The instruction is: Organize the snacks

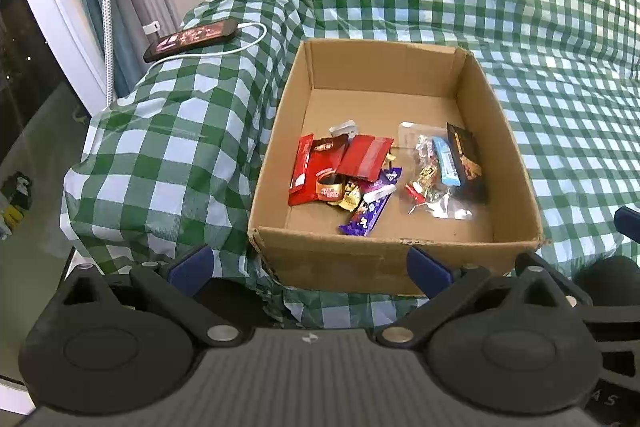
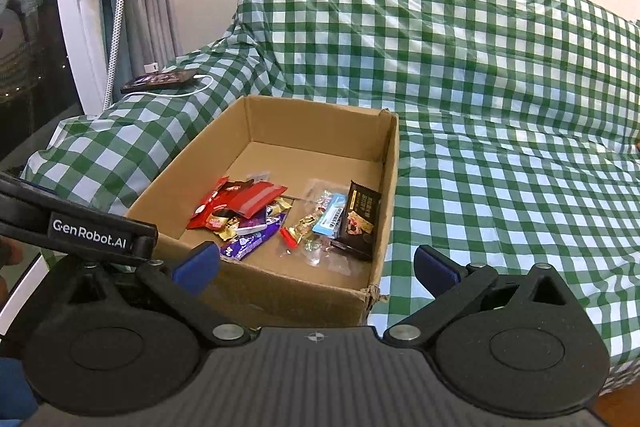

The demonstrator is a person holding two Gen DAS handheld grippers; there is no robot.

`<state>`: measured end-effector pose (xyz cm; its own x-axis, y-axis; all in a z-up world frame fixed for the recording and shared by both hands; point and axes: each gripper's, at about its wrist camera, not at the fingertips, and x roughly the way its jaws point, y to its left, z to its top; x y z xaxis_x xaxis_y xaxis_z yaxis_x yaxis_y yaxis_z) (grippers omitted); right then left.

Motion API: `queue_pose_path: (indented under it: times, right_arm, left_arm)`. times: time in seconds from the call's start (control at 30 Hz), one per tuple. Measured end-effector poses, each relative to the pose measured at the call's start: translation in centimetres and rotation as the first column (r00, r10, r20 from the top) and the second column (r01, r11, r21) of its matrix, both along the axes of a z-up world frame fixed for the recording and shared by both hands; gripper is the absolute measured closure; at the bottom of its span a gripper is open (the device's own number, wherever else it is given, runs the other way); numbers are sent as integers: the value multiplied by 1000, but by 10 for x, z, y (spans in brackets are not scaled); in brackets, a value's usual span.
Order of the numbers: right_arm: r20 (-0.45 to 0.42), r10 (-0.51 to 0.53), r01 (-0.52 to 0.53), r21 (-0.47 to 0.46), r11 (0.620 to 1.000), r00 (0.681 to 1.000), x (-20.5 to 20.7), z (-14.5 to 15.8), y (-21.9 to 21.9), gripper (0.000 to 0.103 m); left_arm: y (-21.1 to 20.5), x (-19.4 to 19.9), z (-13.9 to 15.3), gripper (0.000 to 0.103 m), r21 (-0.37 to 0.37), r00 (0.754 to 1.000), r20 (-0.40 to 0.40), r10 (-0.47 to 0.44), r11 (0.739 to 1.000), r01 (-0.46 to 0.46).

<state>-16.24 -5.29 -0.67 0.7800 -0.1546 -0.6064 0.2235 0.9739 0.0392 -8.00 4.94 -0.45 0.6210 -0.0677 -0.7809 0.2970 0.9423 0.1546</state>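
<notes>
An open cardboard box (image 1: 504,131) sits on a green-checked sofa cover; it also shows in the right wrist view (image 2: 188,163). Inside lie red wrappers (image 1: 320,163) (image 2: 244,203), a purple bar (image 1: 370,213) (image 2: 250,247), a clear bag of candies (image 1: 428,183) (image 2: 316,231), a light blue bar (image 1: 448,161) (image 2: 332,217) and a black bar (image 1: 466,161) (image 2: 360,223). My left gripper (image 1: 310,267) is open and empty, just in front of the box's near wall. My right gripper (image 2: 316,267) is open and empty, near the box's front right corner.
A phone (image 1: 192,39) (image 2: 162,79) on a white charging cable lies on the covered armrest at the left. Curtains and a white door frame (image 1: 60,7) stand behind it. The checked seat (image 2: 500,187) stretches right of the box. The left gripper's arm (image 2: 80,223) crosses the right view.
</notes>
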Motion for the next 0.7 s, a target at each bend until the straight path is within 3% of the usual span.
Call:
queue_pose_path:
  times: [0.7]
  right_arm:
    - [2, 17, -17, 20, 1000, 1000, 6, -1, -1, 0]
  left_arm:
    - [-4, 9, -5, 0, 20, 1000, -26, 9, 1000, -8]
